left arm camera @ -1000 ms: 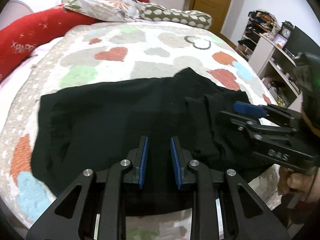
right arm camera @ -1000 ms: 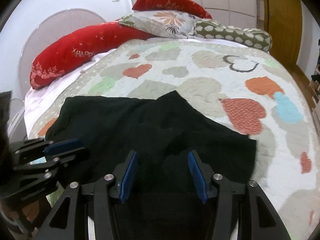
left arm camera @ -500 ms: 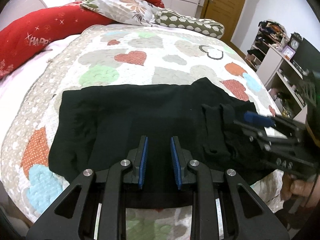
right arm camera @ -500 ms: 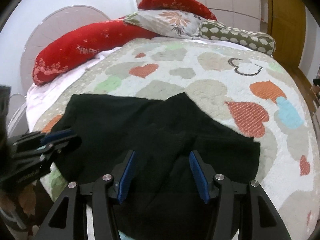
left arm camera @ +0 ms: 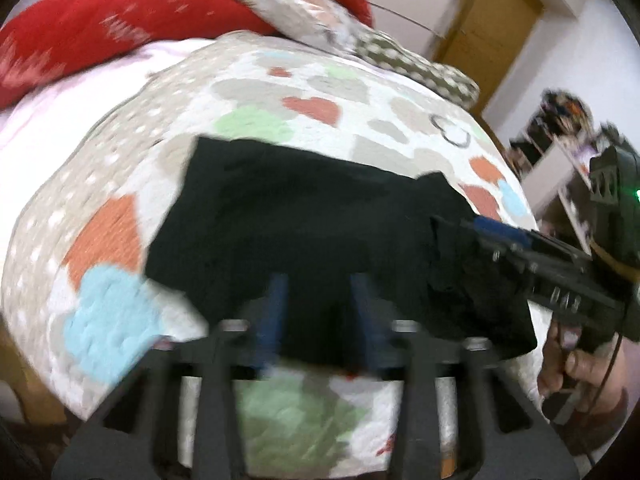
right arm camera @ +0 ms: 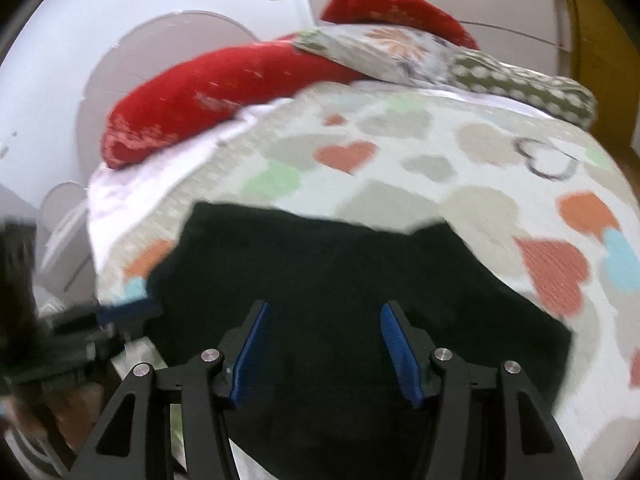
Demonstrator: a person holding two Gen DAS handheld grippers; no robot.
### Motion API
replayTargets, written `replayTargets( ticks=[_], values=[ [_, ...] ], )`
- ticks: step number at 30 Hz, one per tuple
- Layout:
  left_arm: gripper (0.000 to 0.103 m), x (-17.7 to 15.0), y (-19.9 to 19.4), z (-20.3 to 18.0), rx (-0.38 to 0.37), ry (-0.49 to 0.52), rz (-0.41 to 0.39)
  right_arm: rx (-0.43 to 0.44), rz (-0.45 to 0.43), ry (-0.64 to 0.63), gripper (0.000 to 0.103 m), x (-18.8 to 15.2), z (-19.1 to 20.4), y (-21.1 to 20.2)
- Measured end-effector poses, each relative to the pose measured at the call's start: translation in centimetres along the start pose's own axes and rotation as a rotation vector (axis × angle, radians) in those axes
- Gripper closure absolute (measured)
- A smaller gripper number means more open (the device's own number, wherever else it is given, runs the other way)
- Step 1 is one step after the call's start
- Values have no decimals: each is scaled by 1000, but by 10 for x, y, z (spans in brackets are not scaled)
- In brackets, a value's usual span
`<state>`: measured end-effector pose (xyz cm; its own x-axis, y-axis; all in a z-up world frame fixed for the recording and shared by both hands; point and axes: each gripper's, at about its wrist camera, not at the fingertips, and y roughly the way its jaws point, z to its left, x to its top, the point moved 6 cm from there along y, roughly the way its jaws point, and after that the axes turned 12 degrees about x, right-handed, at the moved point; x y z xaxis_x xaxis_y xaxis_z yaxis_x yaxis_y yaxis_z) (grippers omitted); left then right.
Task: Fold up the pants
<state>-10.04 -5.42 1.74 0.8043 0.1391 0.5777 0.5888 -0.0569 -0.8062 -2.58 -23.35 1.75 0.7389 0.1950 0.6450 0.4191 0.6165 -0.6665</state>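
Item: black pants [right arm camera: 340, 280], laid flat in a broad, roughly rectangular bundle across the near half of the bed [right arm camera: 460, 152], on a heart-patterned quilt. A small peak of cloth rises along the far edge toward the right; the right part looks bunched into extra layers in the left wrist view.

Left gripper [left arm camera: 316, 312]: blurred, low over the near edge of the pants, its blue pads apart by a narrow gap with only dark cloth showing behind; no fabric visibly pinched.

Right gripper [right arm camera: 326, 352]: jaws spread wide, empty, poised above the near middle of the pants. In the left wrist view it reaches in from the right over the bunched end.

Background: red pillows [right arm camera: 224, 92] and patterned pillows [right arm camera: 400, 52] at the far end of the bed; a wooden door [left arm camera: 492, 28] beyond.

Step, as judged: between folds, both tools free of the cloth and lining up for the next pick. The next move likely calls for each gripper to pinch an edge or corner through all layers, then carry it across evenly.
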Motion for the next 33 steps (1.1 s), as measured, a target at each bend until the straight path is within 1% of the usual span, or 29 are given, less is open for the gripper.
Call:
replayTargets(
  ticks=[1, 4, 8, 10, 12, 13, 15, 16, 18, 19, 21, 22, 26, 29, 31, 32, 33],
  values=[
    [39, -3, -2, 13, -6, -61, -10, 30, 0, 0, 45, 7, 5, 8],
    [39, -9, 0, 38, -10, -182, 5, 96, 23, 8, 44, 21, 18, 33],
    [39, -13, 12, 56, 20, -261, 27, 155, 72, 4, 42, 37, 30, 68],
    [39, -16, 23, 60, 12, -296, 60, 161, 95, -19, 42, 44, 37, 85],
    [39, -19, 31, 61, 12, -314, 79, 166, 112, -41, 42, 50, 42, 101],
    [38, -18, 34, 61, 12, -322, 72, 167, 118, -48, 42, 53, 43, 107],
    [34, -15, 37, 58, 12, -324, 55, 163, 135, -68, 41, 59, 46, 124],
    [29, -13, 40, 57, 10, -325, 53, 157, 144, -74, 41, 61, 46, 133],
    [27, -9, 45, 56, 14, -326, 47, 143, 166, -81, 40, 64, 45, 150],
    [27, -8, 47, 55, 21, -323, 37, 141, 172, -79, 39, 64, 44, 157],
    [27, -4, 51, 57, 23, -322, 25, 149, 160, -65, 32, 67, 39, 168],
    [27, -2, 53, 58, 19, -329, 24, 157, 150, -53, 30, 69, 36, 171],
    [27, 6, 58, 64, -3, -368, 9, 209, 154, -3, 29, 70, 29, 178],
    [27, 8, 59, 65, -11, -377, 8, 217, 158, -37, 30, 76, 34, 172],
    [27, 8, 59, 65, -12, -375, 7, 226, 118, -40, 28, 85, 37, 163],
    [27, 8, 59, 65, -10, -371, 6, 245, 95, -26, 28, 89, 38, 159],
    [27, 8, 58, 64, -7, -368, 4, 263, 96, -16, 28, 91, 40, 159]
  ],
)
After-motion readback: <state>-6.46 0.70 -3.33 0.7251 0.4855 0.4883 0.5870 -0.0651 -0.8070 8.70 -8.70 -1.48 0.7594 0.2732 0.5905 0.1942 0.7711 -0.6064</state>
